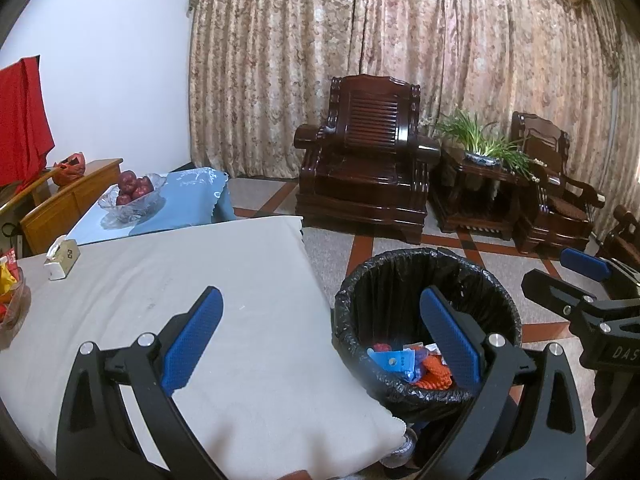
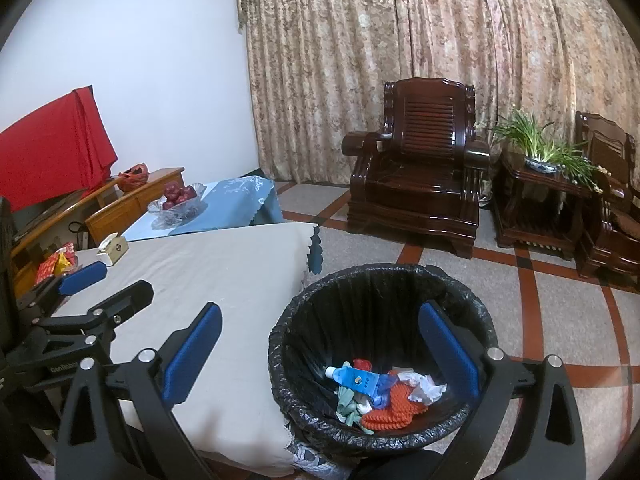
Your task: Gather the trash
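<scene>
Trash (image 2: pixel 376 394) lies heaped in the black-lined bin (image 2: pixel 384 276) beside the bench (image 2: pixel 224 276). Both the left hand-held gripper (image 1: pixel 320 336) and the right hand-held gripper (image 2: pixel 320 344) hang released and empty. Best sweep toward ten o'clock, checking near the tissue box (image 2: pixel 113 249).

Black-lined bin (image 2: pixel 384 356) beside the table holds mixed trash (image 2: pixel 380 392).
</scene>
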